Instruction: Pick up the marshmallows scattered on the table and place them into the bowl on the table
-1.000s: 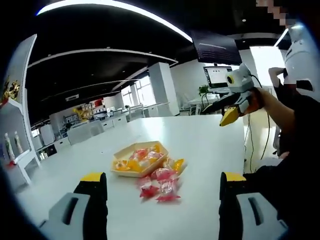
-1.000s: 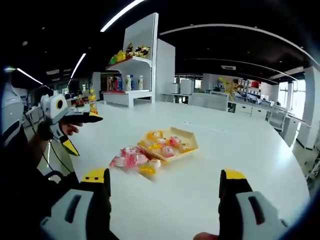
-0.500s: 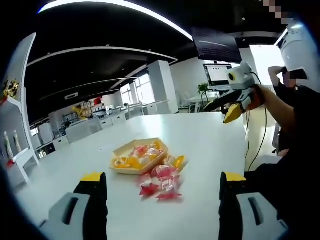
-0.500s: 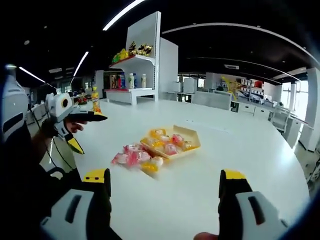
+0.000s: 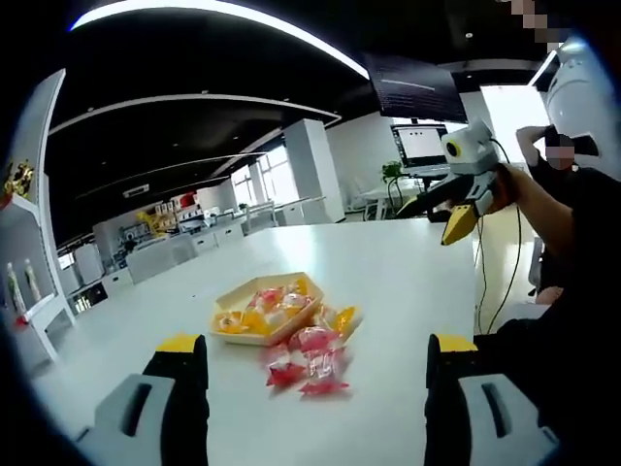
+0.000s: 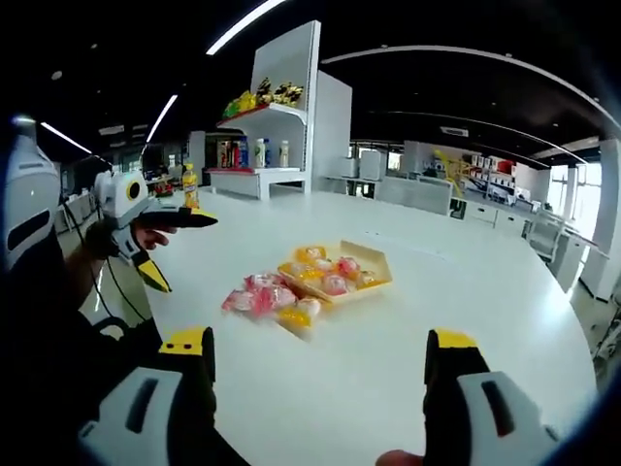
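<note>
Marshmallows [image 5: 303,356] in pink and red wrappers lie loose on a large white table [image 5: 408,282], at the centre of the left gripper view, just beside a shallow yellow bowl [image 5: 256,315] that already contains several wrapped sweets. One yellow-wrapped piece [image 5: 344,317] rests close to the bowl's right edge. At the bottom of that frame the left gripper [image 5: 315,374] is released, its yellow-tipped jaws spread wide with nothing between them, above the table short of the pile. The right gripper [image 5: 456,199] is seen at the upper right, held in the air by a person's hand [image 5: 503,186].

In the right gripper view, the bowl [image 6: 340,277] sits mid-frame with the loose marshmallows [image 6: 267,301] touching its left side. The right gripper [image 6: 315,374] is likewise spread wide and empty. The left gripper [image 6: 146,228] is raised at the left edge. A white shelf unit [image 6: 262,126] with bottles stands in the upper left.
</note>
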Available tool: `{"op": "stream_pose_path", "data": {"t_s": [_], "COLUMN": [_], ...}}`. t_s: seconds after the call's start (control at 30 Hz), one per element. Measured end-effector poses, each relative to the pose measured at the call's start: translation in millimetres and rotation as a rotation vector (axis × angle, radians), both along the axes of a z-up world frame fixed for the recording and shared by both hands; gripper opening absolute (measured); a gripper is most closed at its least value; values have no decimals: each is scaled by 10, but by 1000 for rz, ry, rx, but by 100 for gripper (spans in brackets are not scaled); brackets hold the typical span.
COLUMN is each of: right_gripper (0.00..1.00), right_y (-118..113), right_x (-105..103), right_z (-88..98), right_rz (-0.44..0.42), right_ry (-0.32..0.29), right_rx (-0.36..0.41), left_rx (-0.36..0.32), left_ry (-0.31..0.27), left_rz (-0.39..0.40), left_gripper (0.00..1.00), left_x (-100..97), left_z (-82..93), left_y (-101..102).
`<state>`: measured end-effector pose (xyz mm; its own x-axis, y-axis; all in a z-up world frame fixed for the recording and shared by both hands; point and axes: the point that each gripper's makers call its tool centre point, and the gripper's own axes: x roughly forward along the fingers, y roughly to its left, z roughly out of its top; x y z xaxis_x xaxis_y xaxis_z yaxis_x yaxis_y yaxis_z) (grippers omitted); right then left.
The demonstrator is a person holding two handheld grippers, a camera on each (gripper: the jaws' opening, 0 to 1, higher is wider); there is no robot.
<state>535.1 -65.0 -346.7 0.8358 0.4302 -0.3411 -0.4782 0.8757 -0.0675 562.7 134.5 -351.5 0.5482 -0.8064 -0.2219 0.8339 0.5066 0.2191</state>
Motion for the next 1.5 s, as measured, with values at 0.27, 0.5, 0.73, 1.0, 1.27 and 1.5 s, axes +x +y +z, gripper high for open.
{"op": "stream_pose_path", "data": {"t_s": [0.27,0.5,0.73,1.0,1.27,1.5], "right_gripper": [85,85,85,85,84,84], "right_y": [-24,-4,21,31,0,-7], "right_x": [-19,-21,-67,-120,-135,-144], "right_z": [-62,-62,-54,-72,-78,-100], "right_rz": [-10,-2,7,14,5,6], "right_ry": [13,14,10,18,19,22], "right_rx": [-7,-14,-25,-39,-48,-59], "left_rx": [2,10,20,26,46,38], "left_ry": [-4,6,9,10,10,28], "left_rz": [-2,9,13,21,24,32], "left_gripper": [93,93,93,91,90,90], "left_x": [1,28,44,80,139,195], "left_z": [15,-38,-70,-120,-194,-248], "left_y": [7,29,34,28,7,1]}}
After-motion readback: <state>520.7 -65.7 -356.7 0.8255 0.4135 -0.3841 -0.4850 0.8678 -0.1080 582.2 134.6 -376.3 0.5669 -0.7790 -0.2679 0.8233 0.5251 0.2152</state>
